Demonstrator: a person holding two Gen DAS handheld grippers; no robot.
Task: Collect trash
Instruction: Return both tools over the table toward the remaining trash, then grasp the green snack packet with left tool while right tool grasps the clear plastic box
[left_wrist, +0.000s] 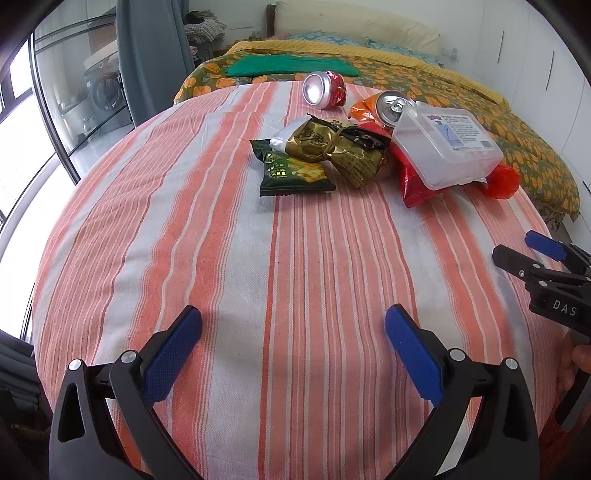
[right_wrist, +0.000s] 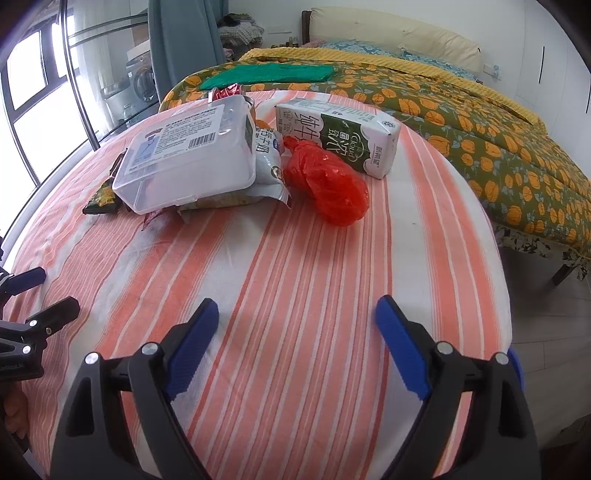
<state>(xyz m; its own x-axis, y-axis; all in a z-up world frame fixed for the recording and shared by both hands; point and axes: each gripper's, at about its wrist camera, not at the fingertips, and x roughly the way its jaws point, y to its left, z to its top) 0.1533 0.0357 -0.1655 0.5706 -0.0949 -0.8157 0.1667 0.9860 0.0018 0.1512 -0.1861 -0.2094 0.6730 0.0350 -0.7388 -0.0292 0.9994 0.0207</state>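
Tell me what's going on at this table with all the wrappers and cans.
A person holds two black tongs with blue pads over a table with an orange-and-white striped cloth. The left tongs and right tongs are both open and empty. Ahead lies untouched trash: a clear plastic box, a knotted red plastic bag, a green-and-white milk carton, snack wrappers and two drink cans.
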